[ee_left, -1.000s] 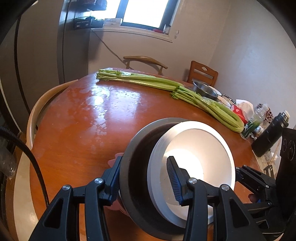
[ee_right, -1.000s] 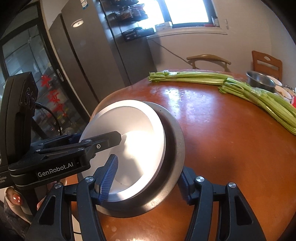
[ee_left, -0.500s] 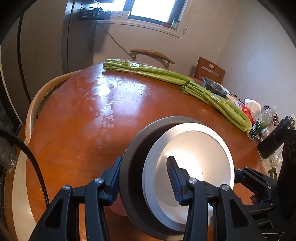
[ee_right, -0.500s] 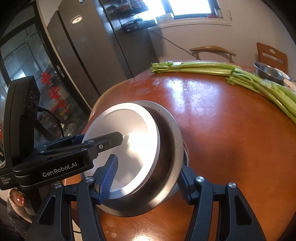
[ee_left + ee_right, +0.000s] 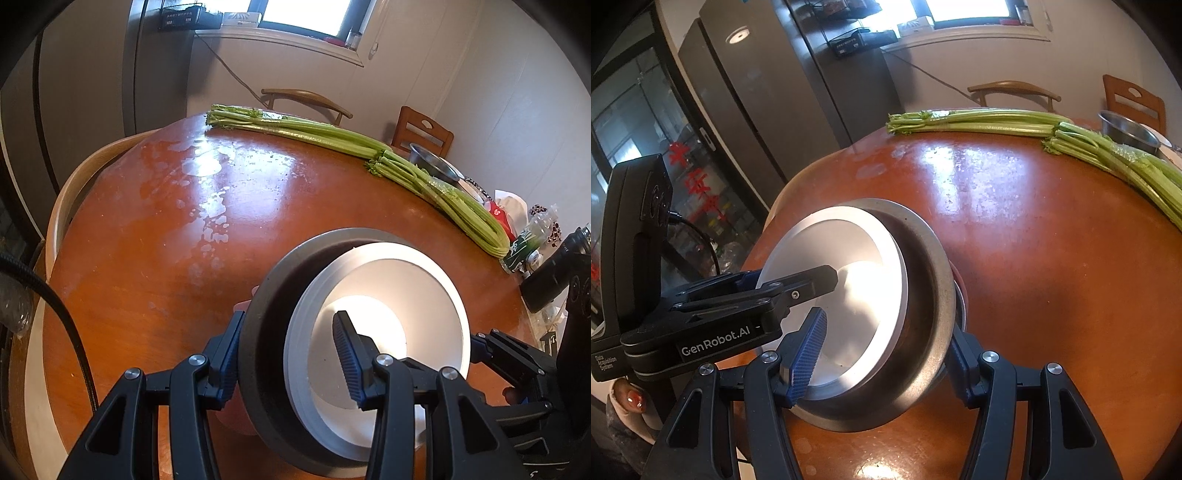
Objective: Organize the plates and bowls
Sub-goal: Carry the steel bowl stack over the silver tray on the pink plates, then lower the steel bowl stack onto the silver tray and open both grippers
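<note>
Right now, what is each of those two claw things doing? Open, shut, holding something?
Left gripper: shut on the stacked bowls, clamping the near rim.
Right gripper: shut on the same stacked bowls, on the opposite rim.

Here's the stack: a white bowl [image 5: 391,302] nested inside a grey metal bowl [image 5: 269,295], both tipped up on edge so the openings face sideways rather than up. The white one is smooth and matte with a flat bright base, sitting snug against the metal bowl's dull inner wall, its rim a little proud. From the other side the metal bowl [image 5: 923,302] shows a broad brushed rim, the white bowl [image 5: 849,269] filling most of it. The pair hangs low over the near part of the table, with something pinkish just showing beneath.
</note>
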